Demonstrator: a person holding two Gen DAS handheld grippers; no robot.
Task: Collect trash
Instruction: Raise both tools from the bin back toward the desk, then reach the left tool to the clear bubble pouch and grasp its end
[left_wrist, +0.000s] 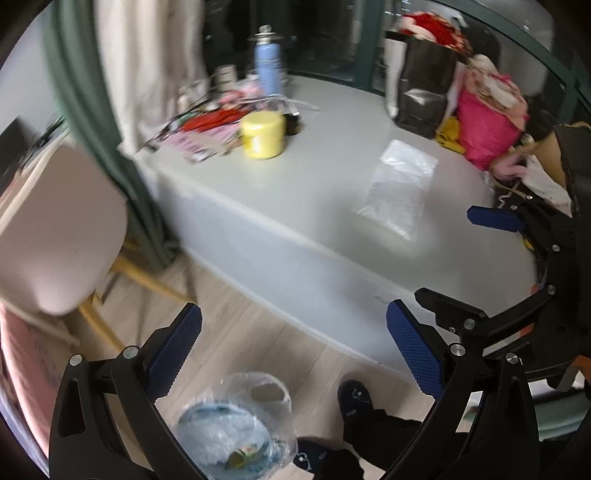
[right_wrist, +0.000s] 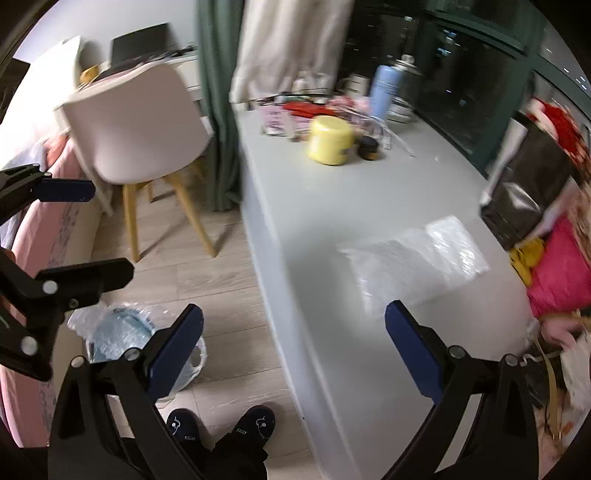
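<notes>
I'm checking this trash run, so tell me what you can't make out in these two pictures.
- Trash bag contents: left wrist view, blurred through crinkled plastic.
- Yellow jar label: both views, motion blur.
- Clutter behind the blue bottle: too smeared to identify.
- Pink bag: right wrist view, cut off by the edge.
- Clear plastic sheet: any print unreadable.

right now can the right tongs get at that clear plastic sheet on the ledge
Probably yes. The right tongs are open and empty, the clear plastic sheet lies flat just ahead on the ledge, and nothing stands between them.
</notes>
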